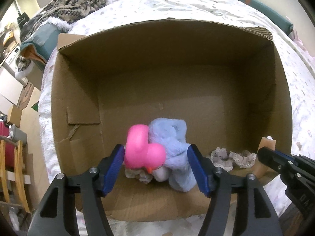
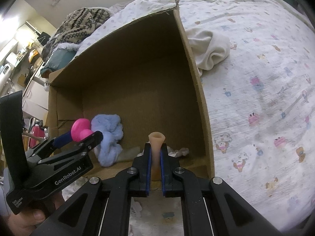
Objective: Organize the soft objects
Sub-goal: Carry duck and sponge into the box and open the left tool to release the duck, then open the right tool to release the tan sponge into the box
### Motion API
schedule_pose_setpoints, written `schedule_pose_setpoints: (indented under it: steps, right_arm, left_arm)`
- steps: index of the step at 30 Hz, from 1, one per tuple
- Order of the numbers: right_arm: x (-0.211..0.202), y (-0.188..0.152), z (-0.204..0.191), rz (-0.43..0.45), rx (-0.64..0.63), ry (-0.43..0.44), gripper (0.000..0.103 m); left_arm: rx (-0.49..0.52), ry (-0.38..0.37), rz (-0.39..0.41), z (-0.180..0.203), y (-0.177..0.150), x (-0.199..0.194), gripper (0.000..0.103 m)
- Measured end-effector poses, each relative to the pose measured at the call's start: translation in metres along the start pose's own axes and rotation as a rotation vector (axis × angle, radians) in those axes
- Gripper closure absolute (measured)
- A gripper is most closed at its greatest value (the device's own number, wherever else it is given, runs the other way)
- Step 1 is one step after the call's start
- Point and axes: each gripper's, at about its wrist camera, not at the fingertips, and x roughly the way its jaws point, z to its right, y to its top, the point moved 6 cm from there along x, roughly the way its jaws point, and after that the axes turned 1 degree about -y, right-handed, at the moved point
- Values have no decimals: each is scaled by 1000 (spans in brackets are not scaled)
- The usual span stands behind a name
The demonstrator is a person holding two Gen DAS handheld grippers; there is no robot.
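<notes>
Nearest in the left wrist view, the left tongs (image 1: pixel 155 164) stand spread wide over the near edge of the cardboard box (image 1: pixel 137 45), gripping nothing. The pink rubber duck (image 1: pixel 142 149) lies in the box between the two blue pads, near the left one, and beside it rests the blue plush cloth (image 1: pixel 175 147), close to the right pad. Two lacy scrunchies (image 1: pixel 232 158) lie farther right on the box floor. The box sits on the bed (image 1: pixel 216 2).

In the right wrist view, the right tongs (image 2: pixel 156 153) are clamped on a beige soft funnel-shaped toy (image 2: pixel 156 139), its flared end sticking out past the fingertips above the box interior. A white cloth (image 2: pixel 210 49) lies on the bed just outside the box's right wall.
</notes>
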Motion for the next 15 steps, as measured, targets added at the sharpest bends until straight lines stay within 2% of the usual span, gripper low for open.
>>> schedule_pose_setpoints:
  steps: [5,9,13,15]
  right_arm:
    - [-2,-2,0,2,-10,5,94]
    - [-5,-2,-1,9,-17,9,94]
    - [-8,-1,-3,22,-23,11,83]
    - [-9,-1,-3,27,-24,14,82]
  left_arm:
    - [-4,24,21,-7,-1,-7,40]
    - [-18,12,16,-14,-2,-8,40]
    - [-36,14,34,-20,-7,-14,40]
    - [-41,10,32,-21,-8,-15,40]
